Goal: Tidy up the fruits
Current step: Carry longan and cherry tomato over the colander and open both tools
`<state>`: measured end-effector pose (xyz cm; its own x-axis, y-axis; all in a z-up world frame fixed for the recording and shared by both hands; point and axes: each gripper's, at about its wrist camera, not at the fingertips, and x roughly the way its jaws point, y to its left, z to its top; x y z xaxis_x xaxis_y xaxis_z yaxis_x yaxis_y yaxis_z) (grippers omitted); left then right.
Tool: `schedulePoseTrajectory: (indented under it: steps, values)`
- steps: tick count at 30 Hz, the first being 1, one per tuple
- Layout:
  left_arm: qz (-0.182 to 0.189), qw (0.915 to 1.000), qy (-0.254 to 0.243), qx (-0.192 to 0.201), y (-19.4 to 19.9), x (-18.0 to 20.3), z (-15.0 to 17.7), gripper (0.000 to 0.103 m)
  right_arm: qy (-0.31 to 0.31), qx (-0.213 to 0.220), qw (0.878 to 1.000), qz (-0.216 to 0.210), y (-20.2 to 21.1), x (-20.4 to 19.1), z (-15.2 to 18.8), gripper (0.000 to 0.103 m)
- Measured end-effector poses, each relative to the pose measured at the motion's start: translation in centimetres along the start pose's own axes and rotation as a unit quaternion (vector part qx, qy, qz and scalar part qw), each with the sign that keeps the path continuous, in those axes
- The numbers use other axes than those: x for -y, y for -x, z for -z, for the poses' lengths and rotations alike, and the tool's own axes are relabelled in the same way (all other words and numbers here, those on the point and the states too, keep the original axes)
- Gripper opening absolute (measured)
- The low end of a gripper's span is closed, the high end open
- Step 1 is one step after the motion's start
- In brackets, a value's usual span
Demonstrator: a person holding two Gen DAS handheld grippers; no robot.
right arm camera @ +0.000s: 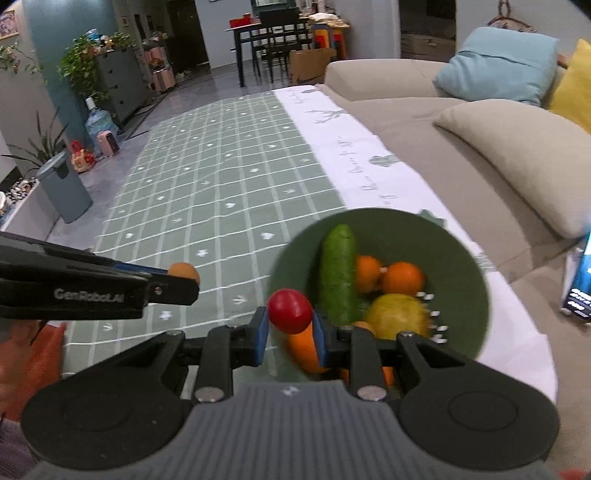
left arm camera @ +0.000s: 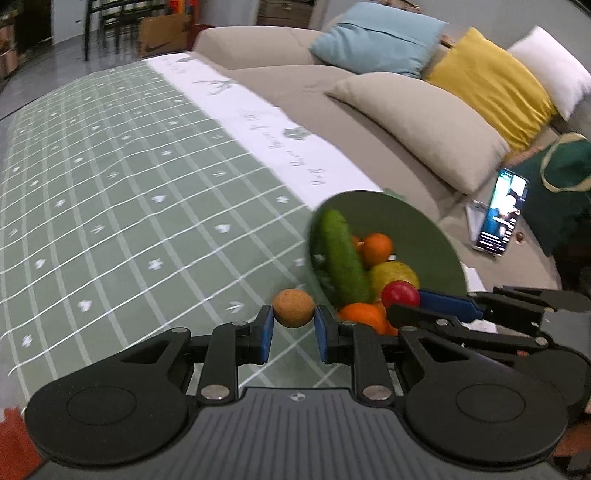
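While a green checked tablecloth (right arm camera: 221, 177) covers the long table beside a beige sofa (left arm camera: 303, 85), the green bowl (right arm camera: 458, 251) sits near its white border, close in front of both grippers. Inside the bowl lies a dark green cucumber (right arm camera: 338, 273), running lengthwise along the left side, with three or four oranges (right arm camera: 402, 277) and a yellow-green round fruit (right arm camera: 397, 315) packed beside it.

Over the bowl's near-left rim, the right gripper (right arm camera: 290, 332) is clamped on a glossy red round fruit (right arm camera: 290, 310), its blue pads pressing both sides. Left of the bowl and above the cloth, the left gripper (left arm camera: 293, 328) pinches a small tan, rough-skinned ball-shaped fruit (left arm camera: 293, 308) between its blue pads; the two grippers are just beside each other.

Only the left wrist view shows a lit phone (left arm camera: 504, 210) propped on the sofa and a dark green bag (left arm camera: 565, 173) behind it, plus the white cushion (left arm camera: 554, 70). Only the right wrist view shows the grey bin (right arm camera: 64, 184), the potted plants (right arm camera: 88, 62) and the dark dining table (right arm camera: 269, 33) across the room.
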<state>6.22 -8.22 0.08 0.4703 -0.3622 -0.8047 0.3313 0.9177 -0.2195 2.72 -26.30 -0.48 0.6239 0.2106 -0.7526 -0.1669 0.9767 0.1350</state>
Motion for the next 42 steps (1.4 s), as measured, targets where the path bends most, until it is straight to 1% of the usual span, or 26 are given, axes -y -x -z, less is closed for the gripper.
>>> schedulePoseTrajectory:
  steps: [3,7,13,16,19,25,29,34,37,39,42]
  values:
    - [0.019,0.9997,-0.015,-0.006,-1.0,1.5,-0.6,0.026,-0.009,-0.005,1.0,0.012,0.0,2.0,0.0,0.021]
    - [0.053,0.9981,-0.024,-0.022,-2.9,3.3,-1.8,0.026,-0.013,-0.017,0.999,0.024,-0.4,4.7,-0.3,0.021]
    - [0.077,0.9944,-0.055,-0.046,-6.4,5.8,-4.0,0.026,0.018,-0.034,0.998,0.039,-1.3,7.6,-1.8,0.021]
    - [0.094,0.9926,-0.054,-0.055,-8.1,6.5,-4.9,0.026,0.044,-0.049,0.997,0.046,-2.0,8.5,-2.4,0.021]
    - [0.108,0.9907,-0.052,-0.065,-9.8,7.2,-6.0,0.026,0.054,-0.064,0.996,0.036,-2.6,9.3,-2.7,0.021]
    - [0.113,0.9863,-0.082,-0.088,-12.8,8.9,-7.2,0.026,0.082,-0.092,0.992,0.024,-3.8,10.1,-2.9,0.021]
    - [0.114,0.984,-0.084,-0.108,-14.5,9.1,-7.4,0.026,0.094,-0.104,0.99,0.015,-4.5,10.2,-3.2,0.021]
    - [0.117,0.9824,-0.076,-0.124,-15.5,8.7,-7.6,0.026,0.109,-0.121,0.987,0.011,-5.4,10.4,-3.4,0.021]
    - [0.122,0.9816,-0.068,-0.13,-15.6,8.3,-7.7,0.031,0.11,-0.129,0.986,0.011,-5.8,10.6,-3.5,0.021]
    - [0.121,0.9822,-0.065,-0.128,-15.4,8.0,-7.7,0.04,0.112,-0.133,0.985,0.012,-5.9,10.7,-3.5,0.021]
    - [0.126,0.9832,-0.053,-0.121,-14.5,7.2,-7.8,0.04,0.121,-0.139,0.983,0.01,-6.1,10.6,-3.5,0.021]
